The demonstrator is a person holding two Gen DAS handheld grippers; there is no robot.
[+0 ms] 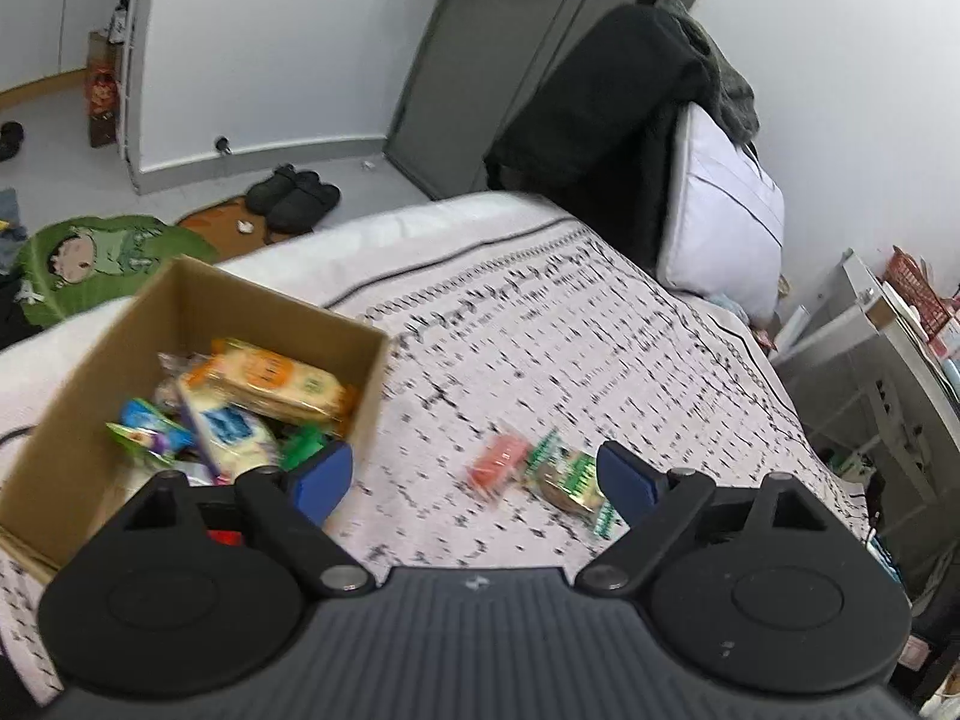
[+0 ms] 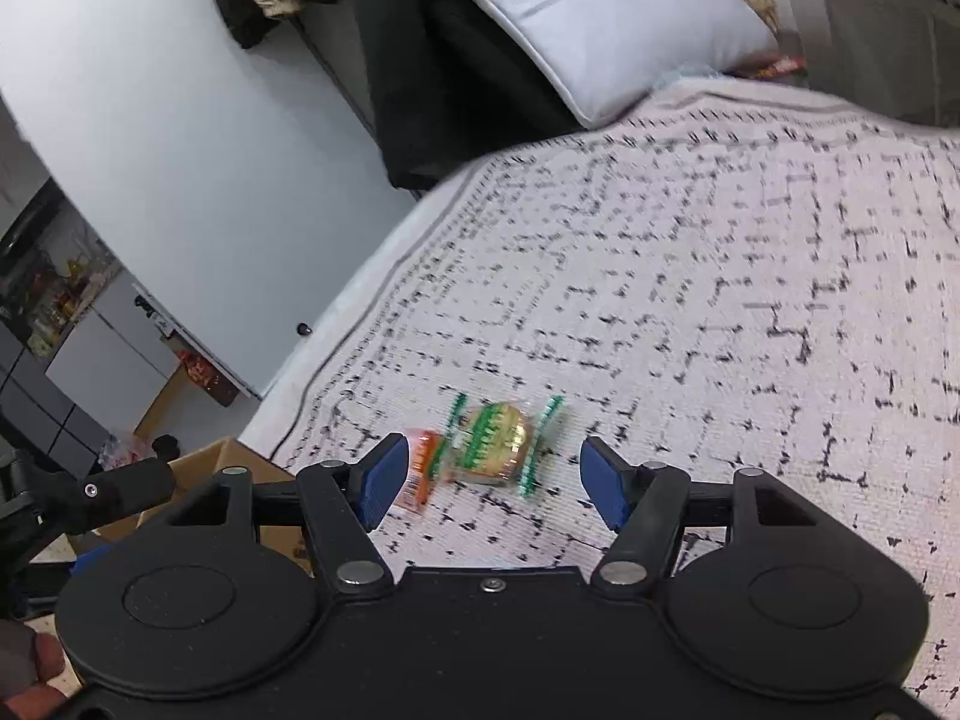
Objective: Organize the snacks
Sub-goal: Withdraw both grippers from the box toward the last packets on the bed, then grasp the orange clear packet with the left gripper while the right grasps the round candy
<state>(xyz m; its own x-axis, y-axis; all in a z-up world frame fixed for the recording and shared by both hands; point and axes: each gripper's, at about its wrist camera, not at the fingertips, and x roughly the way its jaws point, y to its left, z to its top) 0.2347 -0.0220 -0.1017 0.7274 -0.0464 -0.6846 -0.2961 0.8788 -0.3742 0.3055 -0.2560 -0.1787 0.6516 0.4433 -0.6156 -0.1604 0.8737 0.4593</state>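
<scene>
A cardboard box [image 1: 78,420] sits on the bed at the left and holds several snack packets, among them an orange cracker pack [image 1: 282,381]. Two snacks lie loose on the patterned bedspread: a green-striped wrapped cake [image 1: 570,474] and a small red-orange packet [image 1: 498,463]. My left gripper [image 1: 474,480] is open and empty, just short of them, its left finger over the box's near corner. In the right wrist view the wrapped cake [image 2: 498,441] and the red-orange packet [image 2: 422,463] lie just ahead of my open, empty right gripper [image 2: 495,483]. The box corner [image 2: 222,459] shows at the left.
A white pillow [image 1: 720,210] and dark clothes [image 1: 600,102] lie at the head of the bed. Slippers [image 1: 294,195] and a green cartoon mat [image 1: 102,264] are on the floor beyond the box. A grey shelf unit [image 1: 888,372] stands right of the bed.
</scene>
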